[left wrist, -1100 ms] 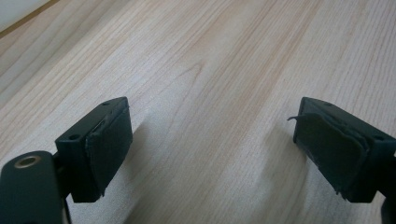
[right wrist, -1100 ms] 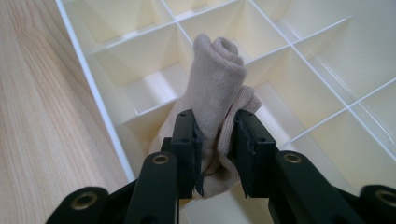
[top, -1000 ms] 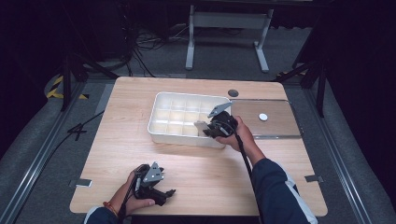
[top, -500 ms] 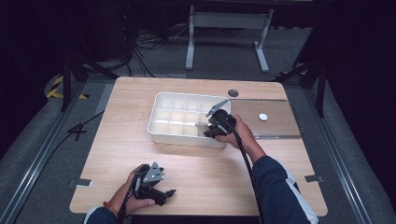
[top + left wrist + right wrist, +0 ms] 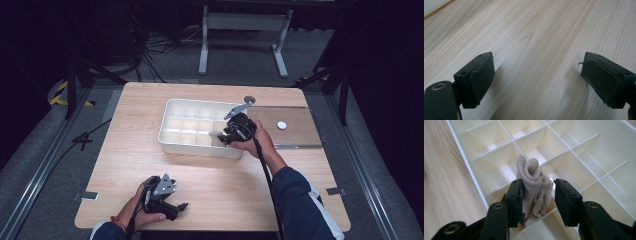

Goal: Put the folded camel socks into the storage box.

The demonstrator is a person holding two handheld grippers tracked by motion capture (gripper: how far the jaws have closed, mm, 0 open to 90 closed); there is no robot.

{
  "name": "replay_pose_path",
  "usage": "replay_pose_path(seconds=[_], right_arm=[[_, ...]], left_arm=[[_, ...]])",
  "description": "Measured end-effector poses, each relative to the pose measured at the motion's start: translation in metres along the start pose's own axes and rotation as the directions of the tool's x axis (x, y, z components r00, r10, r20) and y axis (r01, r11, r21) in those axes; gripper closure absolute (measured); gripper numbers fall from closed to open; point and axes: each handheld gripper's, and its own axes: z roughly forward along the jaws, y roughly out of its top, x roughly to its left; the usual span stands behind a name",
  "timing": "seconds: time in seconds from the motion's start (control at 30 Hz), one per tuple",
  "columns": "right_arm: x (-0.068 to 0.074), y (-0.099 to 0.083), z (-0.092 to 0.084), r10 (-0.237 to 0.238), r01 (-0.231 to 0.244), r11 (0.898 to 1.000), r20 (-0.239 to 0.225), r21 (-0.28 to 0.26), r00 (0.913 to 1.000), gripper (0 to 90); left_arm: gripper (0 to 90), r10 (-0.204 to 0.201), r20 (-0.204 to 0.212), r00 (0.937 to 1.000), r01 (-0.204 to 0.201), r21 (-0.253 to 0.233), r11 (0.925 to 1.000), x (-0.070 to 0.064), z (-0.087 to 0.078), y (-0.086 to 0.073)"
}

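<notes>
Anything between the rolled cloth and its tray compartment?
Nothing visible. The rolled cloth already stands in a compartment along the near wall of the divided tray. The right gripper straddles it; its jaws have just been opening, and the right one shows a gap from the cloth.

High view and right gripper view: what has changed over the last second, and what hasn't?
The right tool has just been opening its jaws around the rolled beige cloth, which stands in a compartment of the white divided tray; one pad seems to touch it yet. The left tool stayed open, low over the table.
</notes>
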Motion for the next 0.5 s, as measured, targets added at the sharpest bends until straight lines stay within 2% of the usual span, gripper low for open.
replay_pose_path(seconds=[0.07,0.13,0.23,0.33,0.4,0.47,0.5], right_arm=[[0.002,0.001,0.002,0.01,-0.01,1.0,0.004,-0.01,0.9999,61.2],[0.004,0.002,0.005,-0.004,0.004,1.0,0.016,-0.016,0.9999,62.9],[0.006,0.003,0.008,-0.007,0.007,1.0,0.01,-0.014,0.9999,68.8],[0.006,0.001,0.012,-0.029,0.029,0.999,0.02,0.018,0.9994,73.8],[0.005,0.001,0.012,-0.024,0.024,1.0,0.015,0.02,0.9996,74.6],[0.004,0.0,0.014,-0.041,0.039,0.998,0.026,0.058,0.9988,77.6],[0.004,0.0,0.014,-0.041,0.039,0.998,0.026,0.058,0.9988,77.6]], left_arm=[[11.9,0.001,0.0,1.0,-0.001,0.0,1.0,0.0,0.0,0.0],[11.9,0.0,0.0,1.0,0.0,0.0,1.0,0.0,0.0,0.0],[11.8,0.001,0.0,1.0,-0.001,0.0,1.0,0.0,0.0,0.0],[11.9,0.001,0.0,1.0,-0.001,0.001,1.0,0.0,0.0,0.0],[11.8,0.001,0.0,1.0,-0.001,0.0,1.0,0.0,0.0,0.0],[11.9,0.001,0.0,1.0,-0.001,0.001,1.0,0.0,0.0,0.0],[11.8,0.001,0.0,1.0,-0.001,0.001,1.0,0.0,0.0,0.0]])
